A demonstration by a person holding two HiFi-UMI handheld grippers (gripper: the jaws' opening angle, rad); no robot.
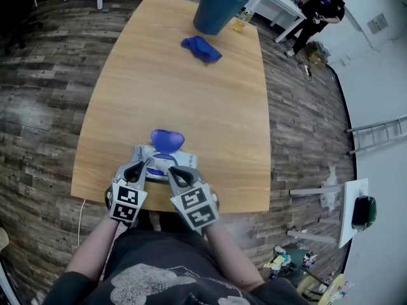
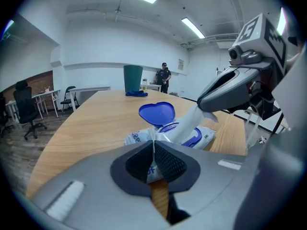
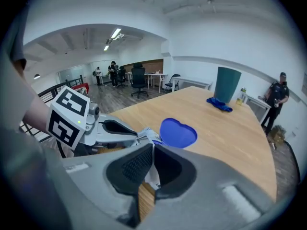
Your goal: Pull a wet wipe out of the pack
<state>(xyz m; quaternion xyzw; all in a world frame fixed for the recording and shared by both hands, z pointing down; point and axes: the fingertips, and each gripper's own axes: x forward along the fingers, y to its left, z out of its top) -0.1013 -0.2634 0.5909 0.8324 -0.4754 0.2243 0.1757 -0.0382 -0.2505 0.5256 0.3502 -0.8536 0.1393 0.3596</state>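
A long wooden table (image 1: pixel 191 88) fills the middle of the head view, with a teal bin (image 1: pixel 218 5) at its far end and a crumpled blue cloth (image 1: pixel 201 48) just beside the bin. At the near edge lies the pack (image 1: pixel 143 152) of wipes, flat on the wood, directly in front of the person.

Both tools meet at the pack. The left gripper (image 2: pixel 154 145) has its jaws pressed together on a thin fold of the pack's white wrapper at the near end; its dark ribbed pads (image 2: pixel 169 163) show almost no gap between them. The right gripper (image 3: pixel 152 150) sits just beside it, raised a little above the pack, and its jaws are likewise nearly together – a white sheet is pinched between them.

The pack's blue, heart-shaped lid (image 1: pixel 167 139) stands flipped open on the far side. From the opening under it, the wet wipe (image 2: pixel 189 123) stretches up in a taut white strip to the right gripper's tips – one end in the pack, the other clamped.
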